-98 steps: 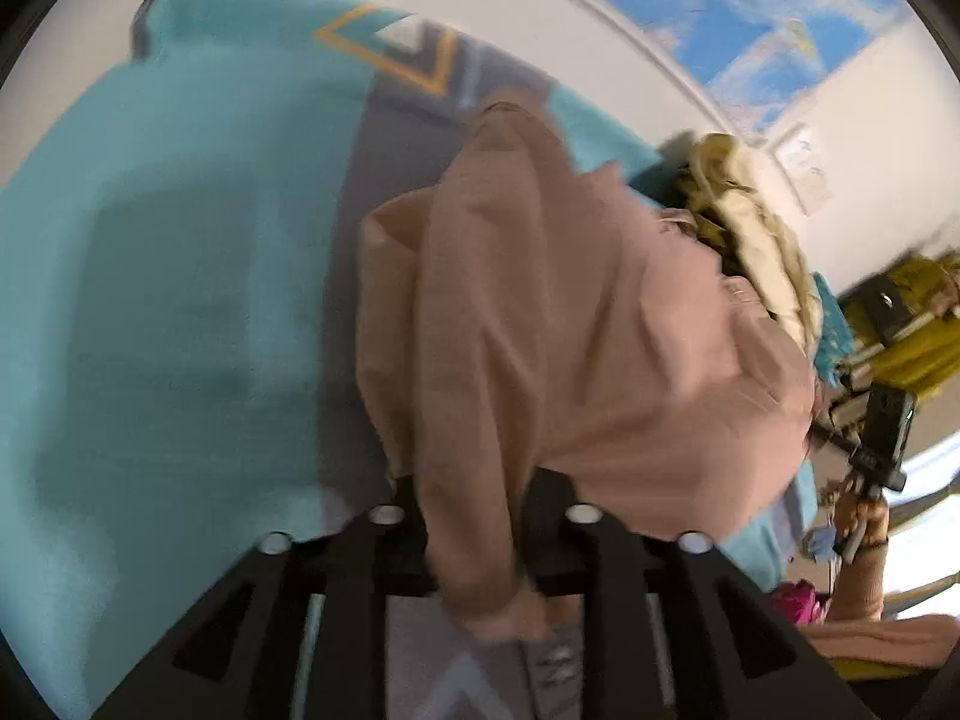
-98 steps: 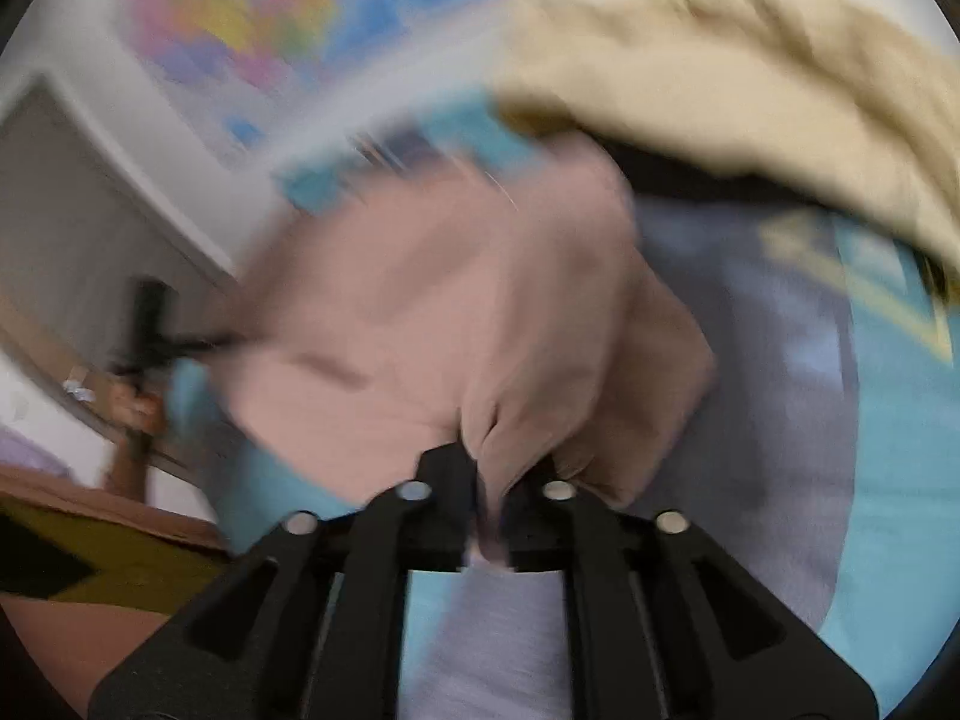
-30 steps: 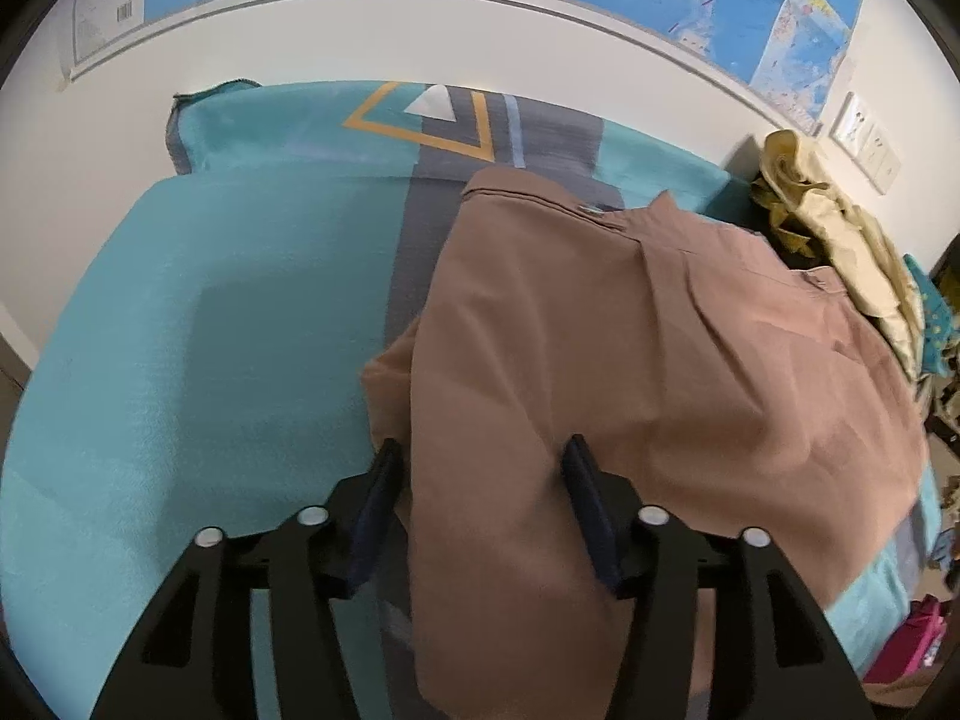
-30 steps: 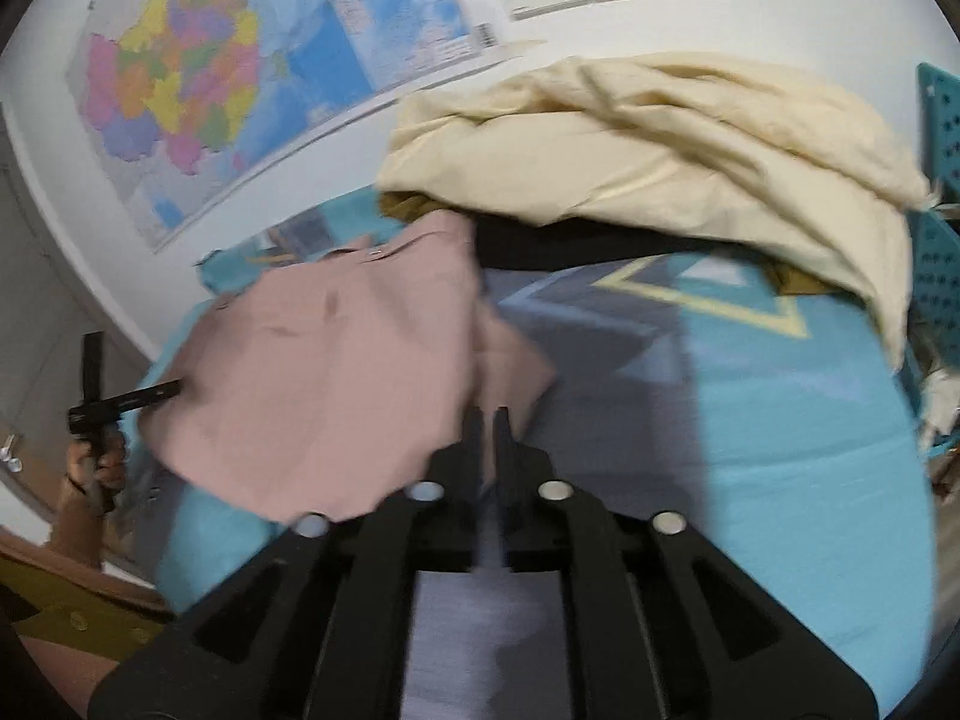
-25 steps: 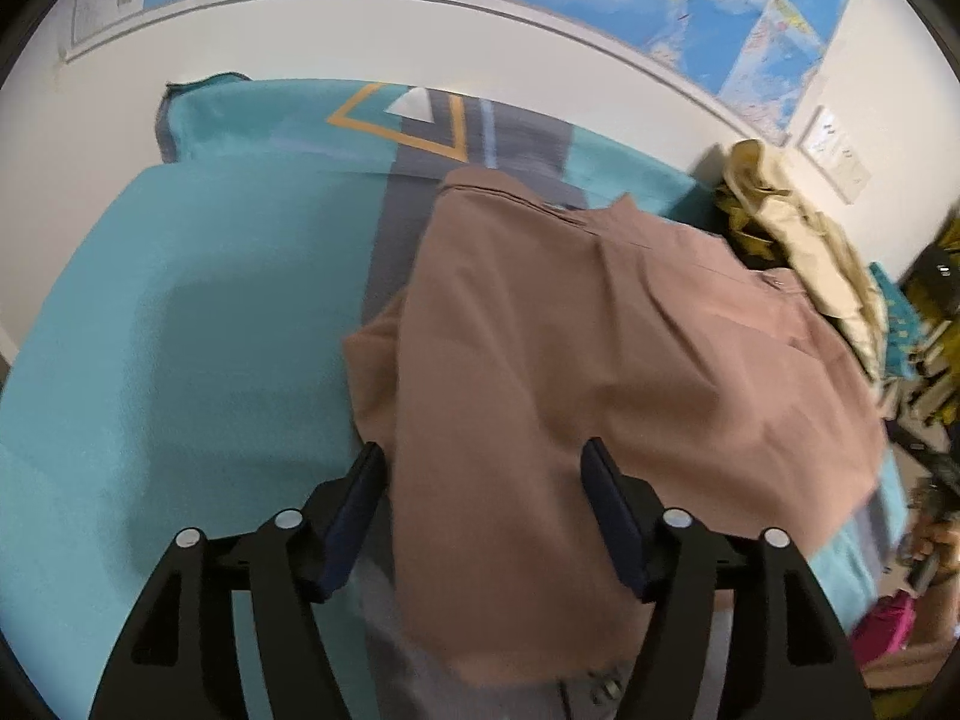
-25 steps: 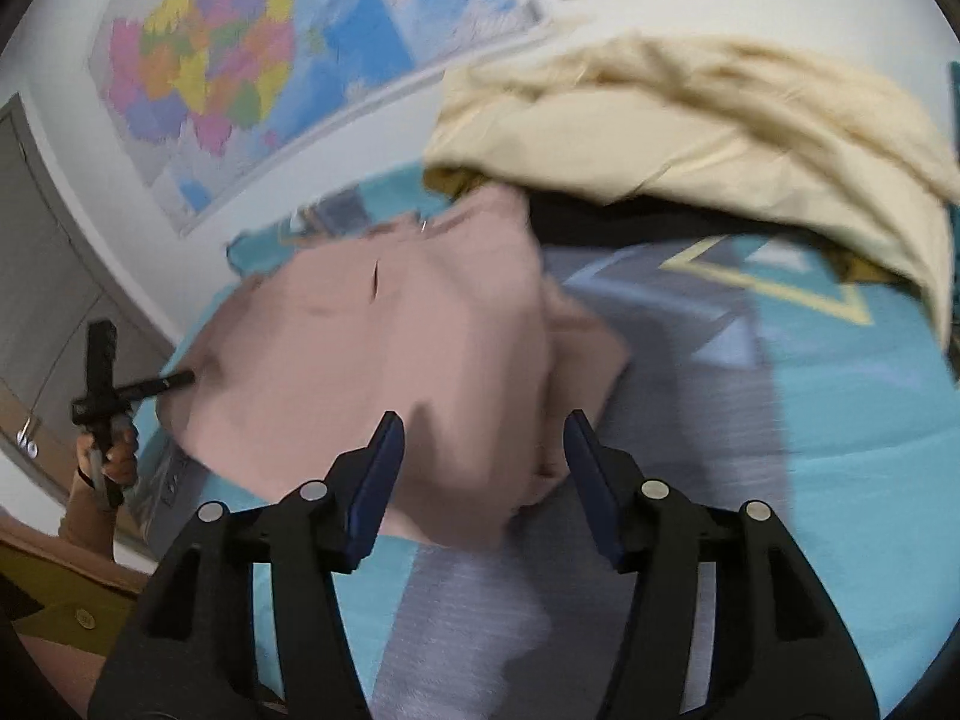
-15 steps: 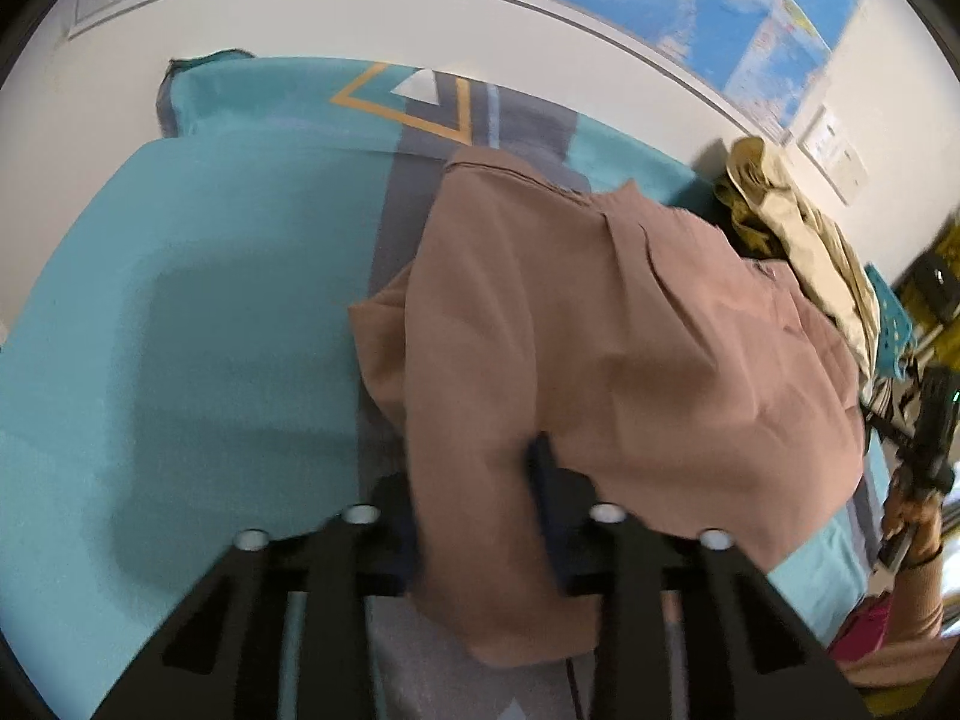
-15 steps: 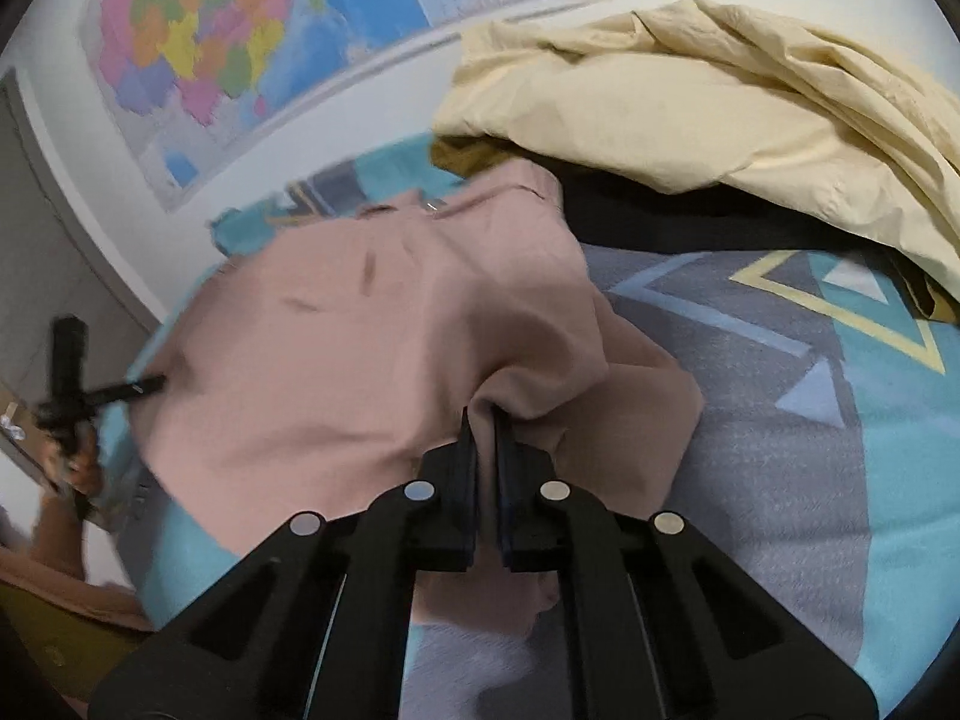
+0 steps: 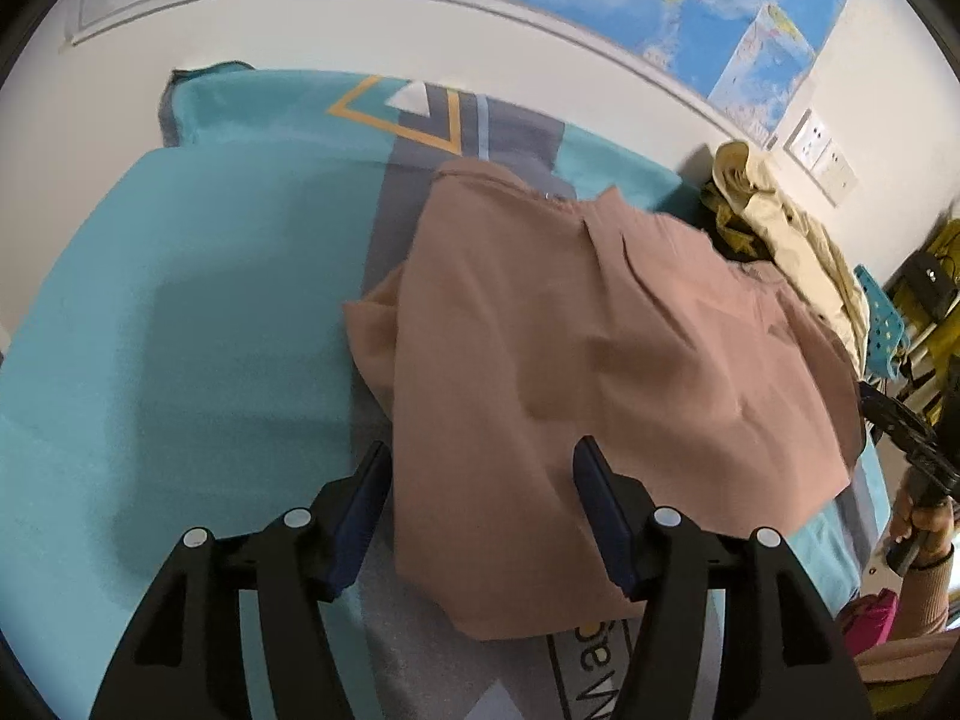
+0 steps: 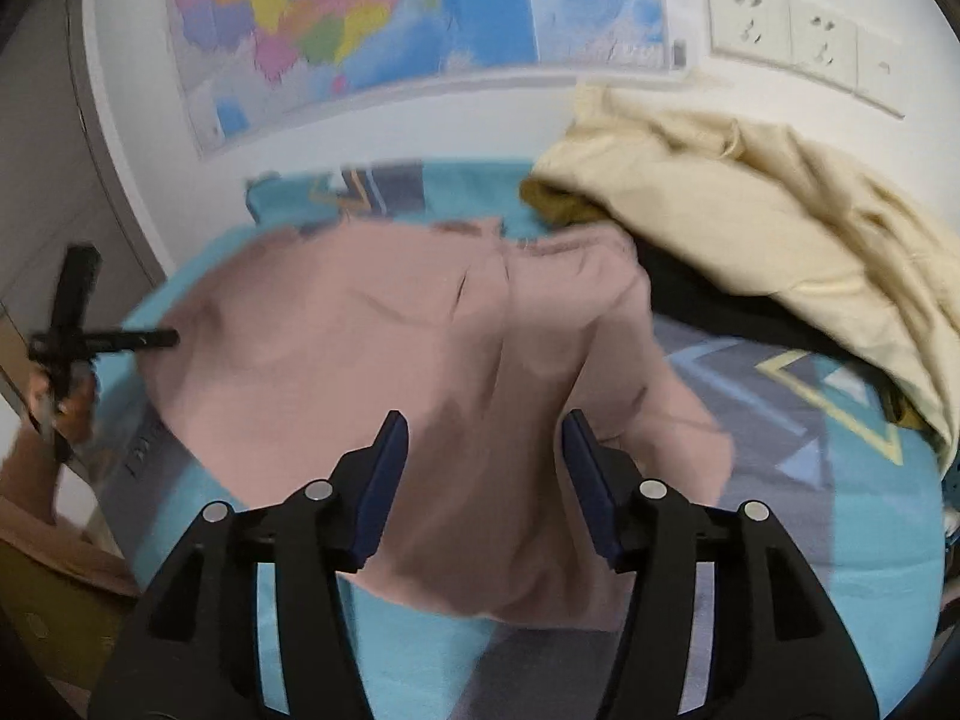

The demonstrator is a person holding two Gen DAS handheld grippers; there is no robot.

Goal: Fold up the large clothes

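**Both grippers opening over the brown shirt on the bed**

The brown shirt (image 9: 600, 372) lies folded over itself on the teal and grey bedspread (image 9: 180, 330), across the grey centre stripe, its collar end toward the wall at 12 o'clock.

The left gripper (image 9: 483, 501) hangs above the shirt's near edge. Its jaws are opening and stand spread, with shirt cloth lying between the 2 blue pads (image 9: 360, 510) but neither pad pressing on it.

The right gripper (image 10: 485, 480) is over the other side of the same shirt (image 10: 420, 372). Its jaws are opening too, spread apart, cloth under the gap and nothing pinched.

At 2 o'clock from the shirt, against the wall, sits a heap of cream clothing (image 10: 750, 222) with something dark and olive beneath it. A world map (image 10: 372, 18) hangs above the bed, and 3 wall sockets (image 10: 786, 30) are just beside it.
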